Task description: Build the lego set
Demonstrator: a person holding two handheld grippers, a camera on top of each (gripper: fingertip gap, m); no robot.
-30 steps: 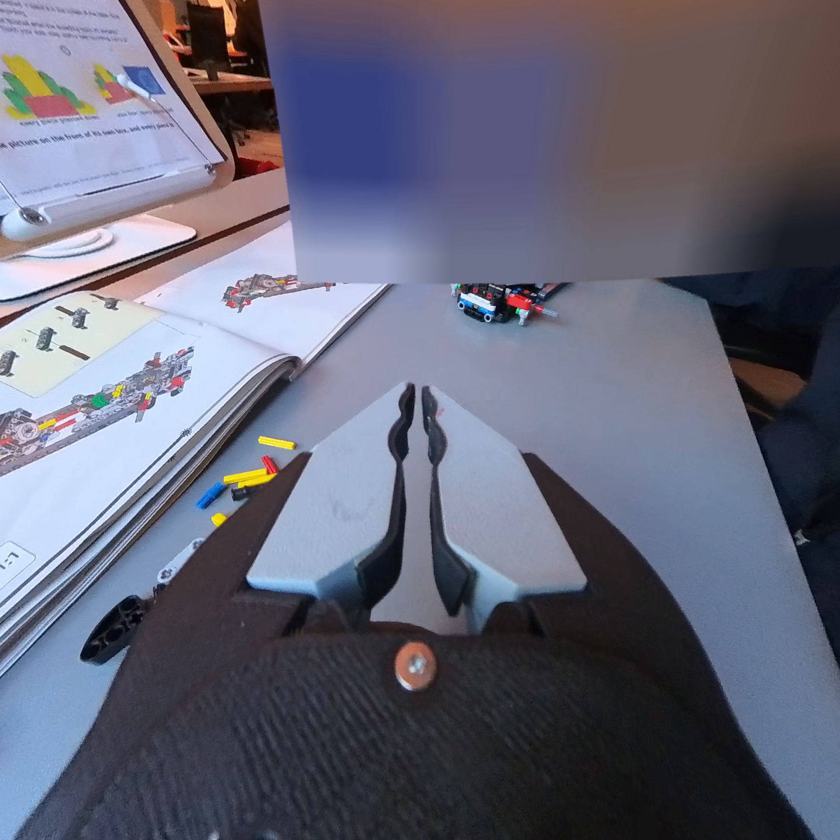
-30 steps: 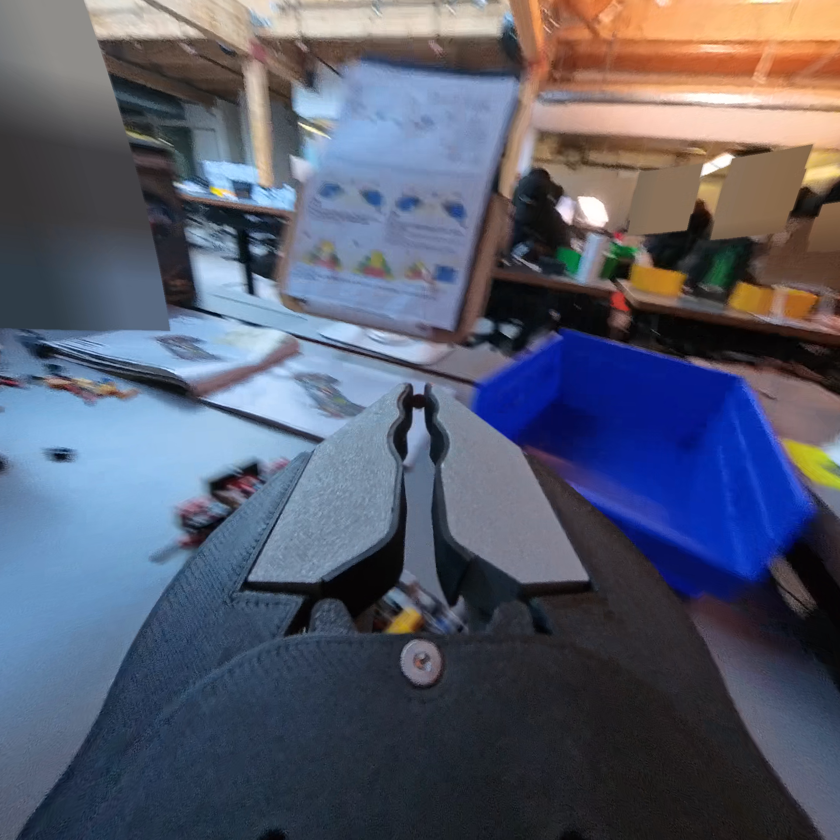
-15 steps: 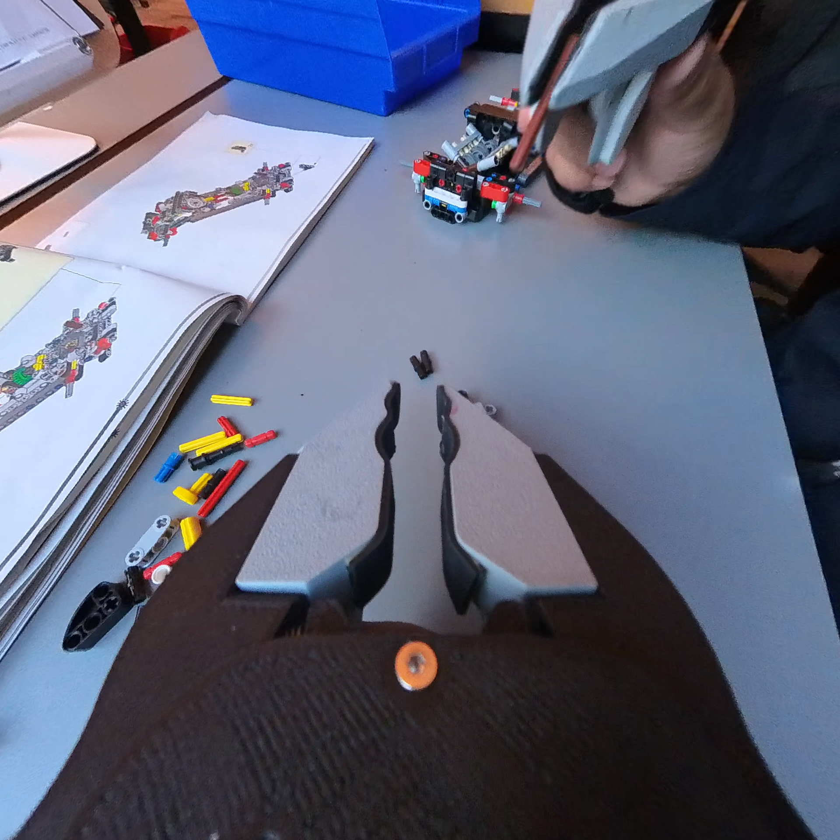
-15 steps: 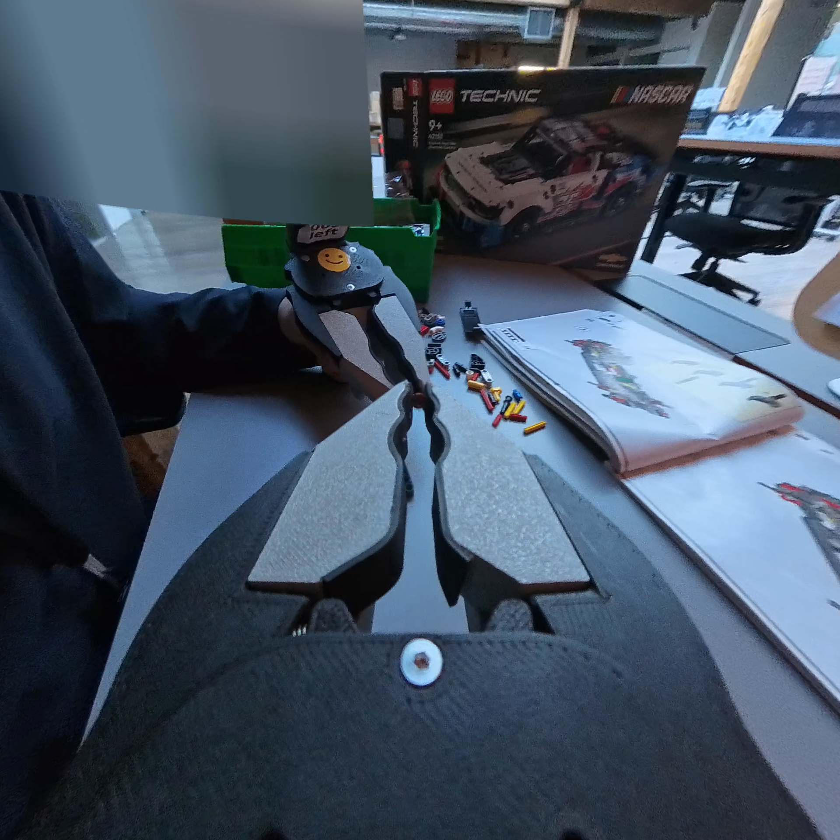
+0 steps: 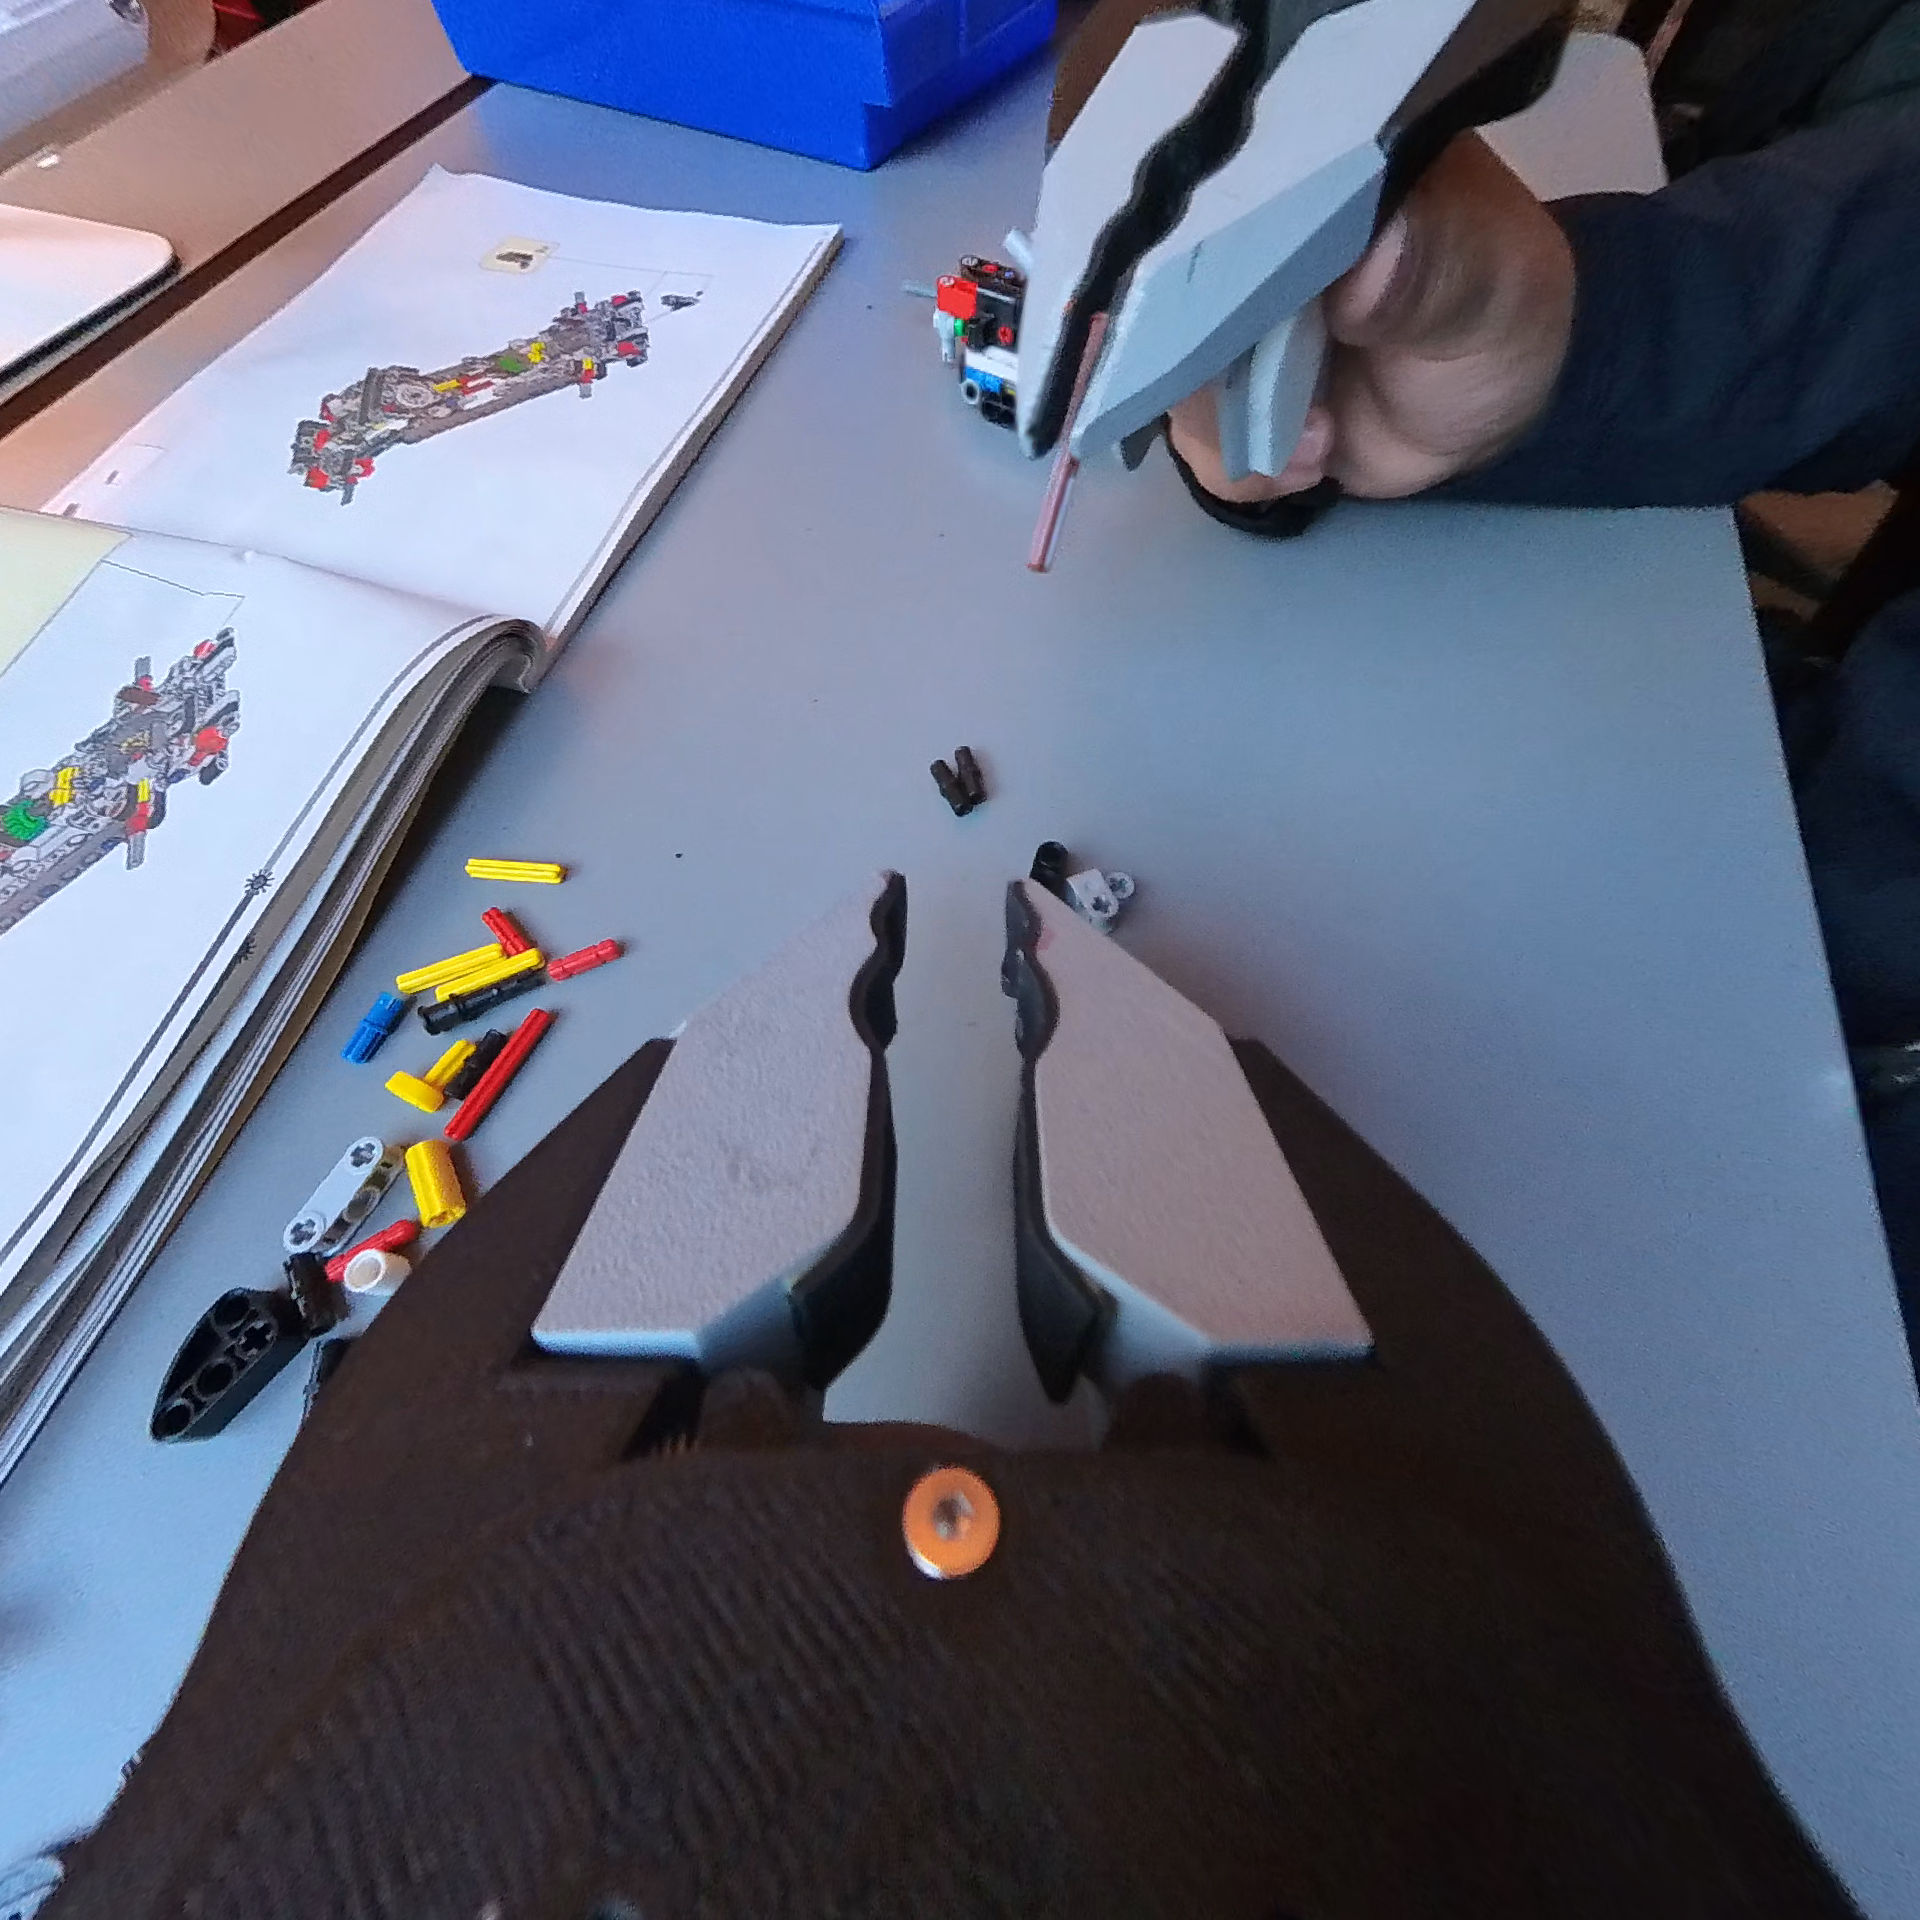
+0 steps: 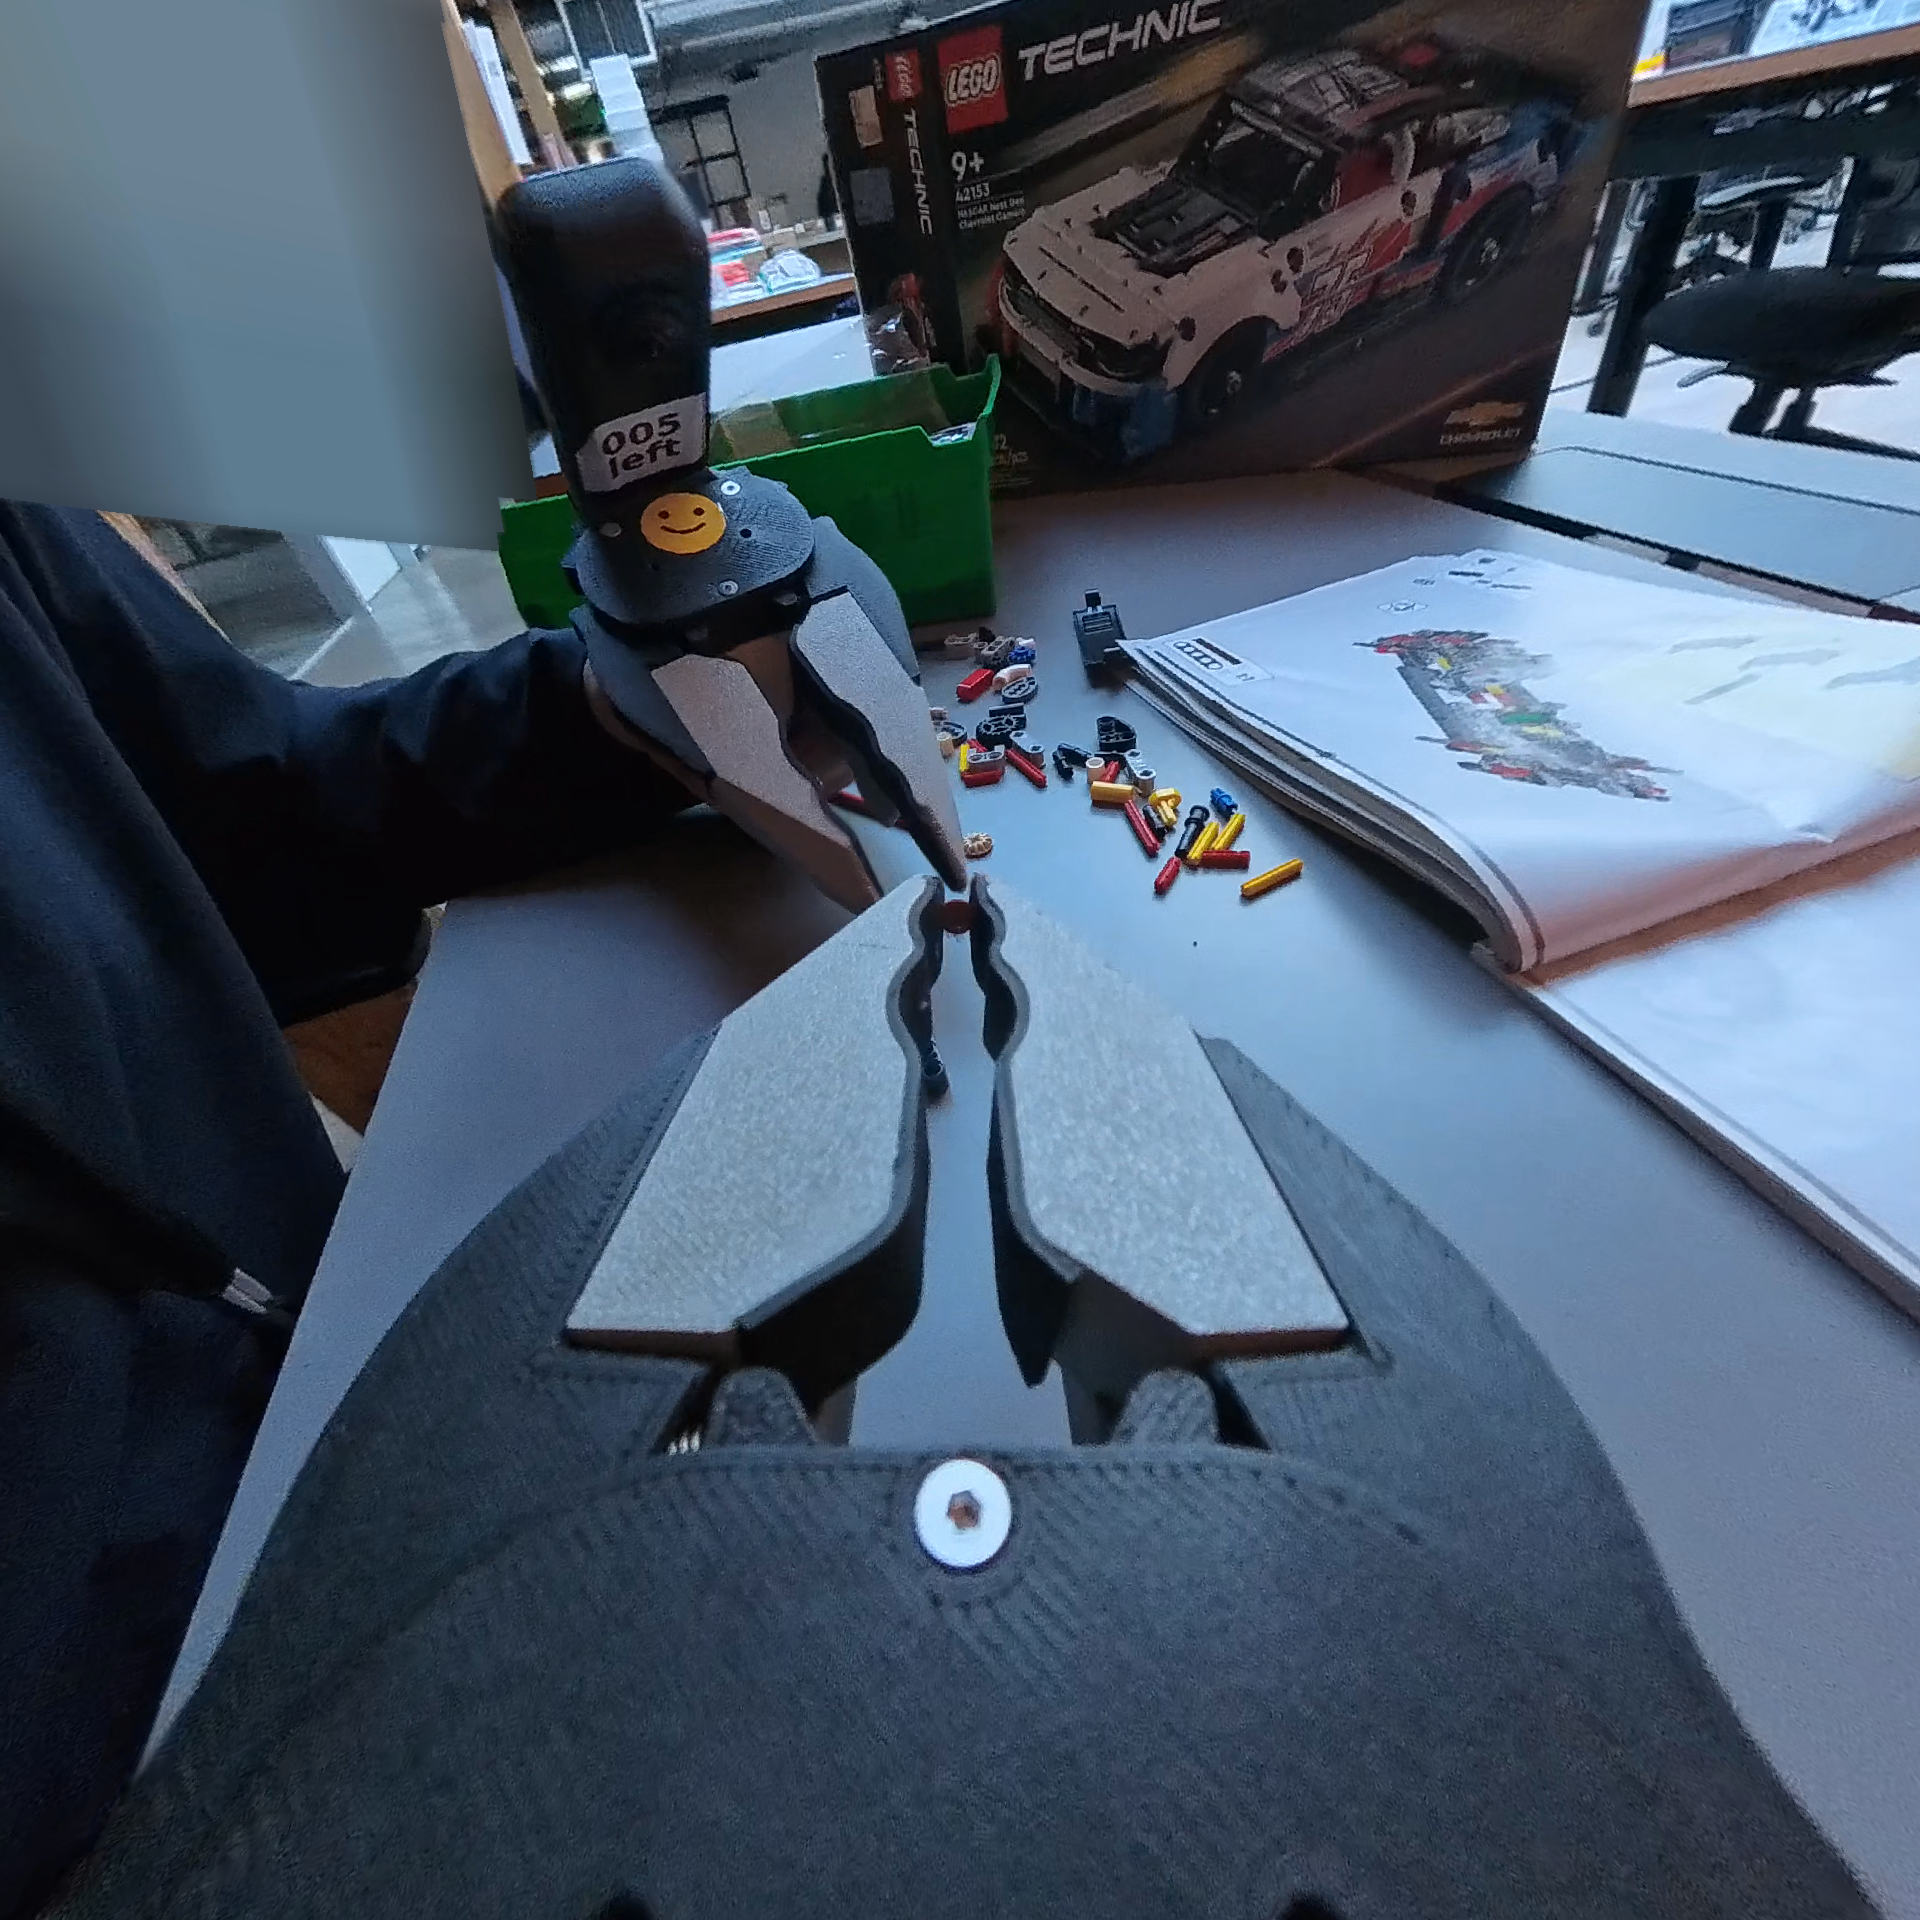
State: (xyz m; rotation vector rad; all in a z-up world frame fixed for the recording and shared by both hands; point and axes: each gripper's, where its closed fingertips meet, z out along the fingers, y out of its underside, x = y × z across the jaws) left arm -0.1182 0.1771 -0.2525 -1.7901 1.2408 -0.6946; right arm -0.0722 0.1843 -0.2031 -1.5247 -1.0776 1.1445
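My left gripper (image 5: 954, 896) is open and empty, low over the grey table (image 5: 1351, 831). Two black pins (image 5: 958, 779) lie just ahead of its tips, and a small black and grey connector (image 5: 1091, 891) lies at its right fingertip. My right gripper (image 6: 956, 899) is shut on a thin dark red axle rod (image 6: 956, 914), seen end-on between its tips. In the left wrist view the right gripper (image 5: 1055, 447) hangs above the table, with the rod (image 5: 1049, 509) sticking down from its tips. The left gripper (image 6: 914, 883) shows close ahead in the right wrist view.
An open instruction booklet (image 5: 312, 520) lies on the left, with loose coloured pins and axles (image 5: 468, 997) beside it. A small part-built model (image 5: 977, 332) stands behind the right gripper. A blue bin (image 5: 748, 62), a green bin (image 6: 883, 499) and a toy car box (image 6: 1247, 239) stand at the table's edges. Across from one pair of fingers to the other is roughly 7 centimeters.
My left gripper has opened from shut and tipped down towards the table. My right gripper has swung round, still shut on the rod, and come close to the left one.
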